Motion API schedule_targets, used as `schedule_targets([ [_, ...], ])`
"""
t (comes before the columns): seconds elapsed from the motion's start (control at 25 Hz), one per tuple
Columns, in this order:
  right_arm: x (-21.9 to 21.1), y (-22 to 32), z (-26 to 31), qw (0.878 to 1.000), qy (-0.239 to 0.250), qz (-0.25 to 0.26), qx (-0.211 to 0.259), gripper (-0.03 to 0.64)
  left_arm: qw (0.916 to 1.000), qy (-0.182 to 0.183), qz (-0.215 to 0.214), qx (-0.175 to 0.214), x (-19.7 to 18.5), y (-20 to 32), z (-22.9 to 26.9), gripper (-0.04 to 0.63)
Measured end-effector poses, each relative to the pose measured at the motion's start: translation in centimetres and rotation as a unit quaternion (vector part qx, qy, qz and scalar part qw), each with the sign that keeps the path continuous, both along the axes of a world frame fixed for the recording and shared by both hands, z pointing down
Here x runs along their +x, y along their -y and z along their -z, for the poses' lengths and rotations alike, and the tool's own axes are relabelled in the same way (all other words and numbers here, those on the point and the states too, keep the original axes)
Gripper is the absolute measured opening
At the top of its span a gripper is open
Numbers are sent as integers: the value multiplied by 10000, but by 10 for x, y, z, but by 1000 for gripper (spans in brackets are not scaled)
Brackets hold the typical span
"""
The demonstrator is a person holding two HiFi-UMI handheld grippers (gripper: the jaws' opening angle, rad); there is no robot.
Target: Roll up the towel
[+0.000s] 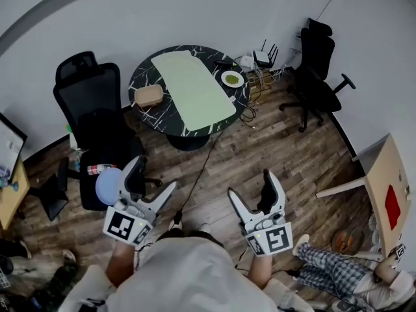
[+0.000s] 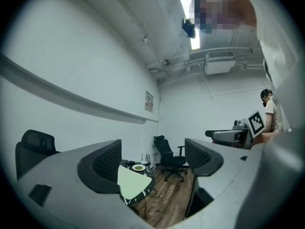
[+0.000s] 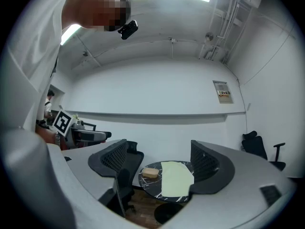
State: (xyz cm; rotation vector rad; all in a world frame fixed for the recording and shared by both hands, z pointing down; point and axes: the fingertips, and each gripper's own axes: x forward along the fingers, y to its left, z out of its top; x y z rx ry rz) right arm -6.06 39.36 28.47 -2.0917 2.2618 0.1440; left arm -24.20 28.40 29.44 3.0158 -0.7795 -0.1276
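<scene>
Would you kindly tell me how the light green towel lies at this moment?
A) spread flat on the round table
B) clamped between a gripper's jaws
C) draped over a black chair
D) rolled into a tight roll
A: the towel lies unrolled and flat on the dark round table, while the left gripper and right gripper are open, empty and short of the table.

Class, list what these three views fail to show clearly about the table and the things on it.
- Towel: left gripper view, a jaw covers its left side.
- Towel's right edge: right gripper view, a jaw covers it.
- Plate: head view, contents too small to name.
- Table: head view, base mostly hidden under its top.
</scene>
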Motion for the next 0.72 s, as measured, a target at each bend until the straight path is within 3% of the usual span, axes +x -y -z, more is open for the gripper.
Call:
schedule_targets([
  [0.44, 56, 7, -16, 9995, 191, 243, -84, 373, 9987, 43, 484, -179, 39, 8, -8, 382],
  [0.72, 86, 38, -32, 9980, 431, 452, -106, 373, 9965, 132, 787, -239, 52, 31, -14, 382],
])
